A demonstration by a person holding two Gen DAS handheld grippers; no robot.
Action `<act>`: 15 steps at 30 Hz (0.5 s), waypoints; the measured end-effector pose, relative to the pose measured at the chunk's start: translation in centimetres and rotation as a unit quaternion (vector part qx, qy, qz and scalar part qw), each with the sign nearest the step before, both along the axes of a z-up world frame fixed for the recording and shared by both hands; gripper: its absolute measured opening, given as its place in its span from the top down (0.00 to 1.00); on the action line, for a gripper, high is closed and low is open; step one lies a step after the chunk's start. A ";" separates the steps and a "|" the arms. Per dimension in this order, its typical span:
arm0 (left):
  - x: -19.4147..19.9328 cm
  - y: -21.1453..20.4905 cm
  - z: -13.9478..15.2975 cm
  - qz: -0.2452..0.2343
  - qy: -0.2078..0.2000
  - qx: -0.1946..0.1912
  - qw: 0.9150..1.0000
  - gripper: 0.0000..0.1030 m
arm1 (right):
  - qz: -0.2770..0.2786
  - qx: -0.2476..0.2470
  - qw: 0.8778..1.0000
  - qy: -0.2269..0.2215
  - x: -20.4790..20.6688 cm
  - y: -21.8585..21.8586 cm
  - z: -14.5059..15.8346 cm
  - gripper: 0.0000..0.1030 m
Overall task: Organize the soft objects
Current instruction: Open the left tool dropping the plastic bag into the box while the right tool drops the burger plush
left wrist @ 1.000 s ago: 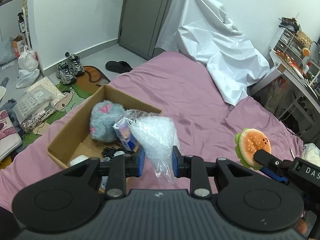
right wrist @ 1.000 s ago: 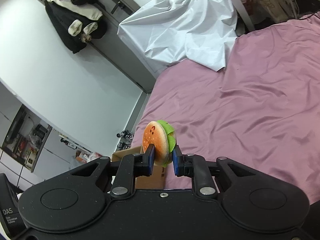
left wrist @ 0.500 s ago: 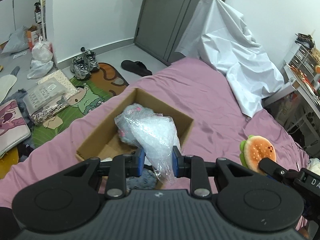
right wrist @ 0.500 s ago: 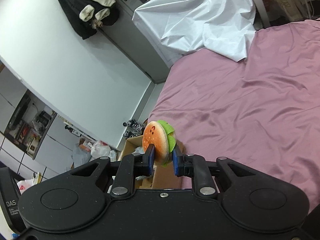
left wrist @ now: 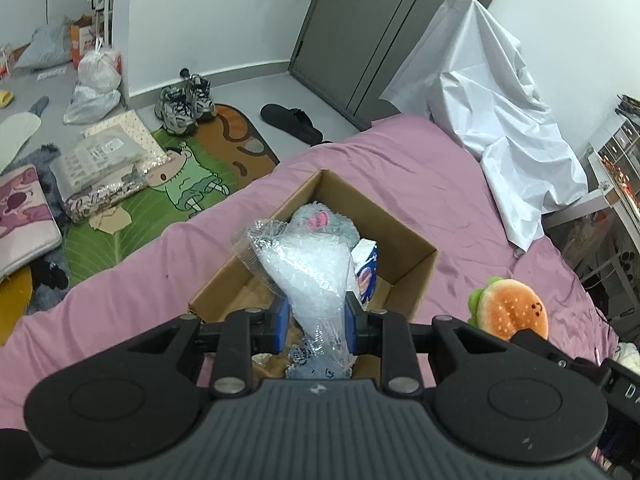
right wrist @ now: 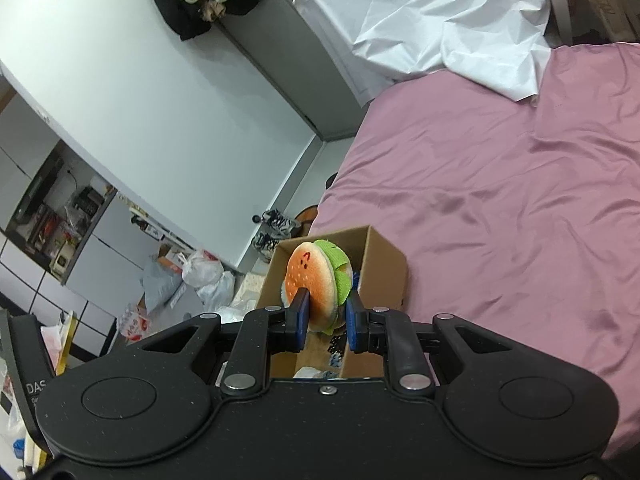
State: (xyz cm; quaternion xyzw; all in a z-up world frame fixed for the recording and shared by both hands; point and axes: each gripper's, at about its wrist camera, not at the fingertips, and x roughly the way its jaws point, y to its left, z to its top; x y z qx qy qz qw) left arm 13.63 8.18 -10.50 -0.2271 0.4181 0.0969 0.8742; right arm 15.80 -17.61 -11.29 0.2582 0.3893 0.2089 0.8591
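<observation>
Holding a crumpled clear bubble-wrap bundle between its blue pads, the left gripper is pinched on the lower neck of the wrap, so that the bulk of it stands up above the jaws and directly over the open brown cardboard box; this placement suggests a drop into the box once the jaws part. The right gripper is likewise clamped on a round plush hamburger toy with an orange bun and green felt lettuce, gripped across its flat faces at the lower edge, which keeps the soft body from slipping sideways. In the left wrist view the toy hangs beside the box's right wall, over the sheet and not yet over the opening; in the right wrist view it overlaps the box, so its exact offset cannot be judged. The box sits on the pink satin bed sheet near the bed's left edge, close to the floor side. Inside it lie a fluffy grey plush with a pink patch against the far wall, a small blue-and-white packet toward the right wall, and what may be a patterned grey cloth at the near end, largely hidden by the gripper. A white draped sheet covers the bed's far corner.
</observation>
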 end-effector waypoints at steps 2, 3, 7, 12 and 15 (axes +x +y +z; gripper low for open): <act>0.2 0.5 -0.4 0.001 0.001 -0.005 1.000 0.74 | 0.004 -0.005 1.000 0.003 0.1 0.8 -0.1 0.82; 0.4 0.7 -0.6 0.002 0.002 -0.007 1.000 0.74 | 0.006 -0.008 1.000 0.004 0.2 1.1 -0.2 0.82; 0.8 1.7 -1.3 0.012 0.002 -0.015 1.000 0.71 | 0.013 -0.018 1.000 0.008 0.2 2.5 -0.4 0.82; 1.0 2.6 -1.5 0.012 0.001 -0.021 1.000 0.64 | 0.019 -0.028 0.999 0.019 0.6 4.0 -1.1 0.81; 0.8 3.4 -1.5 0.014 0.002 -0.022 1.000 0.58 | 0.024 -0.033 0.999 0.024 0.7 5.0 -1.3 0.81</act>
